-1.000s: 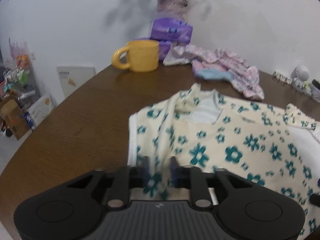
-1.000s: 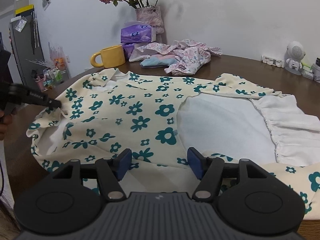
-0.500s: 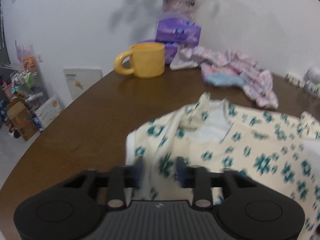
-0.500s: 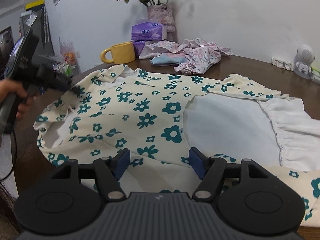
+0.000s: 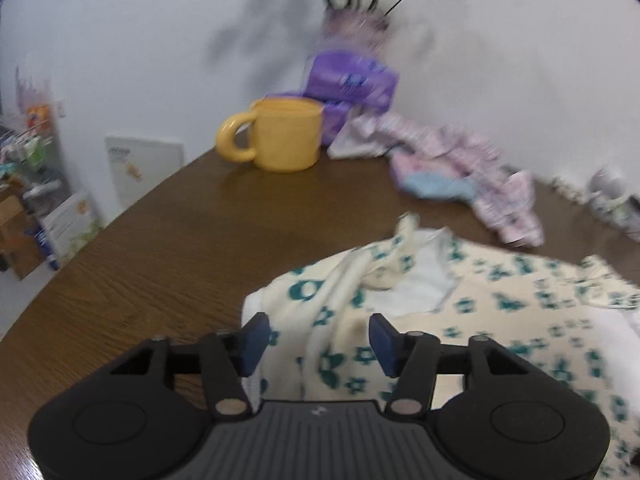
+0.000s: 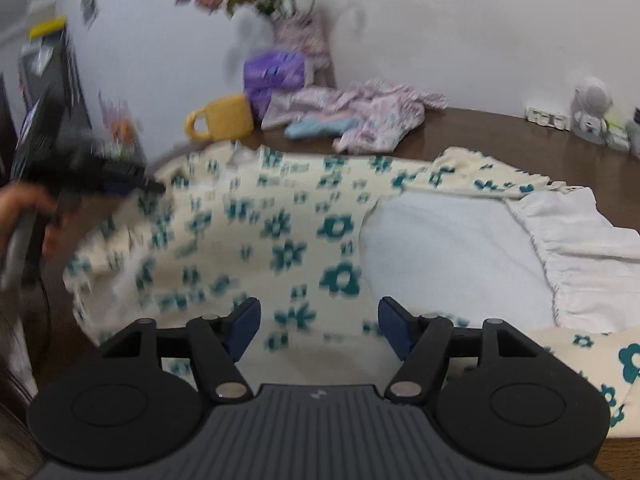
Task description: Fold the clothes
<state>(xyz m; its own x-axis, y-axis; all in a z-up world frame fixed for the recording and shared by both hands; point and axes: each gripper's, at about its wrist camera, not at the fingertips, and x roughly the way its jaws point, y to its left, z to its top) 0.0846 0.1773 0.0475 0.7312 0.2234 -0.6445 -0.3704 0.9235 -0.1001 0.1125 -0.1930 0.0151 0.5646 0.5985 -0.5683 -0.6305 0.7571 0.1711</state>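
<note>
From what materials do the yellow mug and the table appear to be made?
The yellow mug looks like glazed ceramic: thick wall, chunky handle and a soft sheen; matte plastic is possible, since the picture is blurred. The table looks like dark brown wood or wood-grain laminate: grain lines run along it, with a smooth, faintly reflective finish.

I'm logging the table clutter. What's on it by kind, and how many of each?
Floral garment: 1
Pink clothes pile: 1
Yellow mug: 1
Purple tissue packs: 2
Flower vase: 1
White robot figure: 1
Total: 7
</note>
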